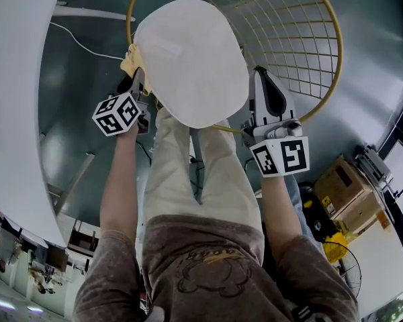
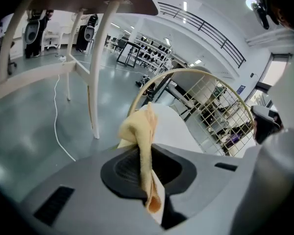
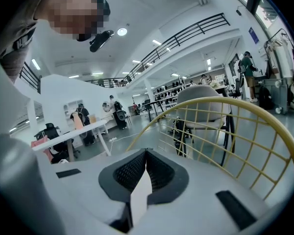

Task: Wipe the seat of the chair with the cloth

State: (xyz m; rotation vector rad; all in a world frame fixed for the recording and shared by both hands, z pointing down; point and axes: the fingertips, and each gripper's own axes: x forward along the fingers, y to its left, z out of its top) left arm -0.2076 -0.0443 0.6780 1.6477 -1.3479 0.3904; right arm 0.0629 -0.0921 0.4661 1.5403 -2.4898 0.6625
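The yellow cloth (image 1: 133, 60) is pinched between the fingers (image 2: 121, 171) of the left gripper (image 1: 137, 79), bunched at the left edge of the chair's white seat (image 1: 191, 59). The right gripper (image 1: 261, 76) sits by the seat's right edge, near the yellow wire backrest (image 1: 292, 25), its fingers (image 3: 161, 173) pressed together on nothing. A white counter (image 1: 13, 79) stands off to the left on the grey floor (image 1: 87, 92).

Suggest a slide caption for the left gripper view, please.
Left tool shut on a yellow cloth, with the white chair seat just beyond.
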